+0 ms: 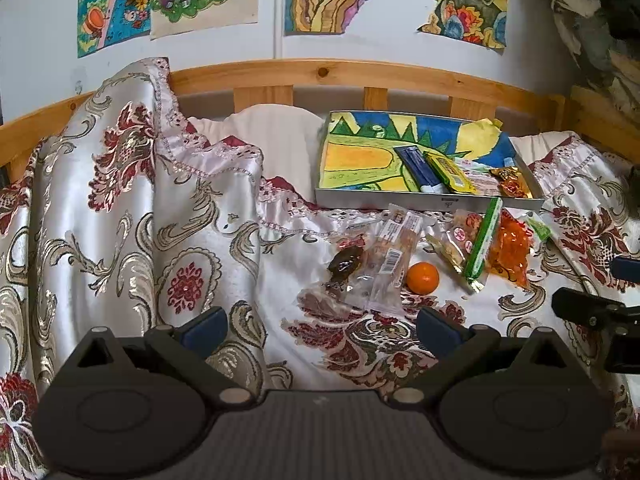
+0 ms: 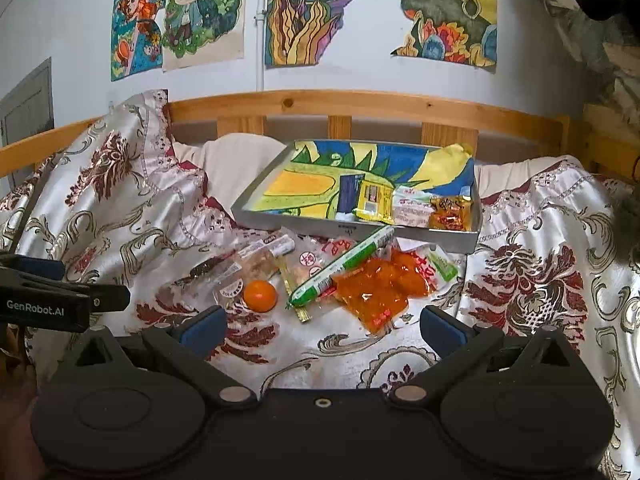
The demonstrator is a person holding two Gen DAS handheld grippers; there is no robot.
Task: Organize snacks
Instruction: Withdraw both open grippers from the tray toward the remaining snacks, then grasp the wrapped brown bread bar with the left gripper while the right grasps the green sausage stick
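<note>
Green-and-white sausage stick [image 2: 343, 270], centre frame among loose snacks below the tray [image 2: 448, 236], lies diagonally, long axis running lower left to upper right; left gripper [image 1: 322, 326] and right gripper [image 2: 322, 326] both spread, holding nothing.

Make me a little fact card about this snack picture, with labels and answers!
place: patterned bedspread on a bed
box: shallow tray lined with a colourful drawing
in the tray: four snack packets in a row, near edge
loose on the bed: small orange, green sausage stick, orange jelly bag, clear packets
left gripper: open, empty
right gripper: open, empty
</note>
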